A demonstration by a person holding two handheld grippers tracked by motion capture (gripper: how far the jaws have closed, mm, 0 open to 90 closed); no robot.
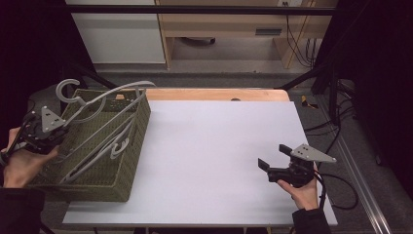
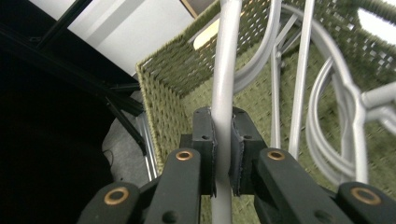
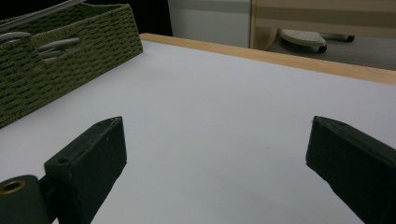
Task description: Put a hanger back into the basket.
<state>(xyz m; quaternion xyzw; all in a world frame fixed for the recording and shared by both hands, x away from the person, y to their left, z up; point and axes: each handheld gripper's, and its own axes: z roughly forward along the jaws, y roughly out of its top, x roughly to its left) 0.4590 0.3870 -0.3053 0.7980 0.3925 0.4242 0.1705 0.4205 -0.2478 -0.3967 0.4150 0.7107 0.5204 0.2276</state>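
A green woven basket (image 1: 127,163) stands at the left end of the white table (image 1: 214,146) and holds several grey hangers (image 1: 115,146). One grey hanger (image 1: 100,103) sticks up out of it, hook toward the far left. My left gripper (image 1: 59,132) sits at the basket's left rim. In the left gripper view the left gripper (image 2: 223,128) is shut on that hanger's bar (image 2: 225,70), inside the basket (image 2: 170,70). My right gripper (image 1: 272,156) hovers low over the table's right part, open with nothing between its jaws. The right gripper (image 3: 215,128) faces bare table (image 3: 224,88), with the basket (image 3: 70,56) off to its left.
A wooden strip (image 1: 219,94) runs along the table's far edge. Beyond it stand a white cabinet (image 1: 122,34) and wooden furniture (image 1: 229,24). Cables (image 1: 341,192) trail off the table's right side. Dark frame bars (image 1: 311,73) flank the table.
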